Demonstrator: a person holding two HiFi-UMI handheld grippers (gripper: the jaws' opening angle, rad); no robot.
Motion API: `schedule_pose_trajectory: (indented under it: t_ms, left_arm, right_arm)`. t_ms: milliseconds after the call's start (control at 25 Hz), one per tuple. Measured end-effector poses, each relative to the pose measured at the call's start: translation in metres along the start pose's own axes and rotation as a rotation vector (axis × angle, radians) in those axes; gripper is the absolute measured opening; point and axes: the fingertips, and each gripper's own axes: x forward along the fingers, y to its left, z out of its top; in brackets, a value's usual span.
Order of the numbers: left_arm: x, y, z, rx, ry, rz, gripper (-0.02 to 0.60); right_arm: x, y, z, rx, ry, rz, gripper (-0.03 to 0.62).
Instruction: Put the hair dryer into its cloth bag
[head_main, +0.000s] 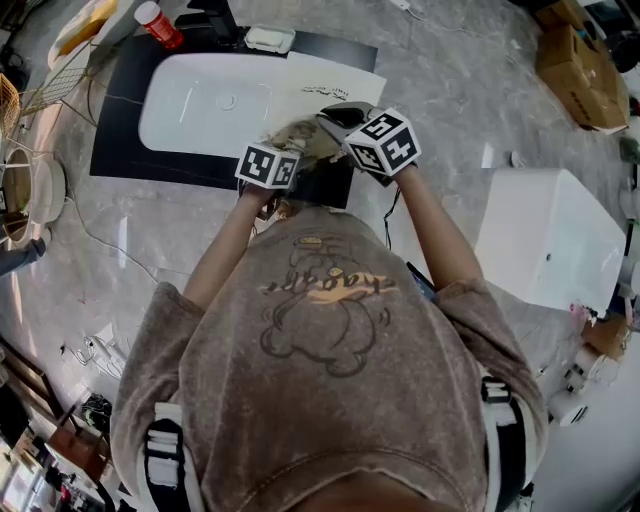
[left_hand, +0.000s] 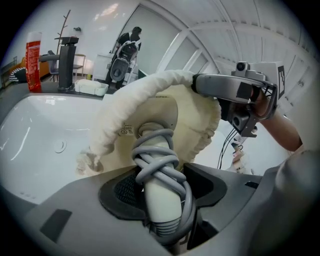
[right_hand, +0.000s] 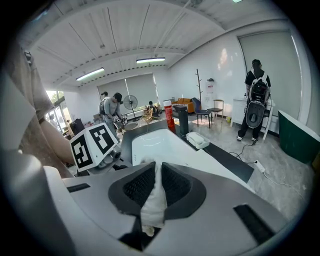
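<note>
The hair dryer (left_hand: 159, 200) has a white handle with its grey cord (left_hand: 156, 161) wound round it. My left gripper (left_hand: 160, 186) is shut on that handle. The dryer's head sits inside the mouth of the cream cloth bag (left_hand: 131, 106), above the white basin (left_hand: 40, 135). My right gripper (right_hand: 152, 187) is shut on a fold of the bag's rim (right_hand: 151, 204) and holds the mouth up at the right. In the head view both grippers (head_main: 268, 165) (head_main: 385, 140) meet at the bag (head_main: 300, 135), over the basin's near edge.
The white basin (head_main: 200, 105) rests on a black counter. Behind it stand a red bottle (head_main: 158, 24), a white soap dish (head_main: 270, 39) and a black faucet (left_hand: 67, 60). A white cabinet (head_main: 550, 240) is at the right, cardboard boxes (head_main: 580, 60) beyond. People stand in the background.
</note>
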Motion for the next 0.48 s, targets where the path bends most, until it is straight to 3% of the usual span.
schedule_pose_trajectory:
  t_ms: [480]
  left_arm:
    - [0.027, 0.016, 0.023, -0.030, 0.006, 0.073, 0.262]
  right_arm:
    - [-0.005, 0.007, -0.011, 0.025, -0.001, 0.010, 0.044]
